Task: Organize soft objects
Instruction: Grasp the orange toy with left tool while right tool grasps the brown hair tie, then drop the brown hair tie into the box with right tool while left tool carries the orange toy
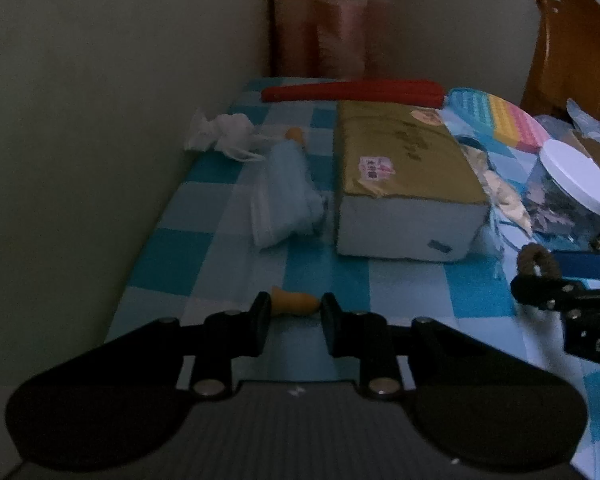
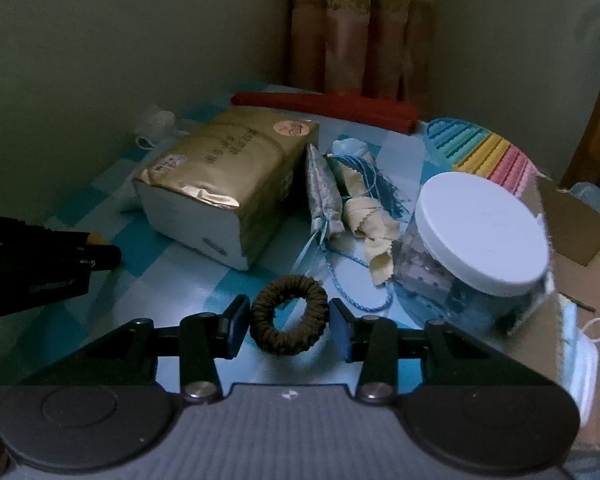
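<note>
My left gripper point(image 1: 295, 314) pinches the orange earplug point(image 1: 296, 301) by its ends, my right gripper point(image 2: 289, 322) squeezes the hair tie point(image 2: 288, 314) at six o'clock from the tissue pack point(image 2: 228, 184); either springy item may pop free.

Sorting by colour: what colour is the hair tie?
Dark brown hair tie, clearest in the right wrist view.

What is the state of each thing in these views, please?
Left gripper: shut on orange earplug.
Right gripper: shut on brown hair tie.
Jar: white lid on.
Gold tissue pack: sealed, lying flat.
</note>
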A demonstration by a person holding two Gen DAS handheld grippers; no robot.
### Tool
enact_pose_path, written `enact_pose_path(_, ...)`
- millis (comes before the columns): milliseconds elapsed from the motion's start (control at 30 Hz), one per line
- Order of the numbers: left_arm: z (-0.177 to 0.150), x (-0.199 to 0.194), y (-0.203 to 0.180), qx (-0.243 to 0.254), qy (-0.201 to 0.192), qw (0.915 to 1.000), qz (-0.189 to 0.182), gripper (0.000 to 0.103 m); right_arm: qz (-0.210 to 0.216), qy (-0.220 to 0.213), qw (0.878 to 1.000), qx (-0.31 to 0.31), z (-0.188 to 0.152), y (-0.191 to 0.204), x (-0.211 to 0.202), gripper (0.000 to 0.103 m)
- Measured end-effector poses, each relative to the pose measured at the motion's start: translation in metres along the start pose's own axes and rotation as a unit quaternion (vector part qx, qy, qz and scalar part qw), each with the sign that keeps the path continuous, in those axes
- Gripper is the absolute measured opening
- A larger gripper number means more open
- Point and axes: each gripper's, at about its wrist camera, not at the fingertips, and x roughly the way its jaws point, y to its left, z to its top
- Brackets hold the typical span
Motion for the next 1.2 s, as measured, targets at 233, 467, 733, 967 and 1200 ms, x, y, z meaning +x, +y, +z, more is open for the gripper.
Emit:
enact_pose_path(233,-0.005,-0.025,-0.003,0.022,-0.004,0.9997,-0.006,0.026,-0.007,0.000,1.000,0.006,-0.011,-0.001,-0.029,0.048)
enact_pose_path(467,-0.009,-0.056,-0.014,0.043,-0.018,0.9986,-0.023,0.025,-0.021,-0.021,0.999,0.021,-0.023,-0.007,-0.066,0.048)
enact_pose_path(733,-0.015,-0.081,-0.035,0.084,-0.022,0.9943,-0.061,0.026,-0.058,-0.048,0.996,0.046,-0.037,-0.035,-0.111,0.048)
enact_pose_path(967,-0.015,-0.091,-0.059,0.116,-0.029,0.9887,-0.090,0.025,-0.123,-0.069,0.987,0.080,-0.041,-0.085,-0.129,0.048)
enact_pose_path(1200,-0.014,-0.090,-0.077,0.136,-0.023,0.9850,-0.104,0.025,-0.175,-0.059,0.975,0.121,-0.045,-0.133,-0.119,0.049)
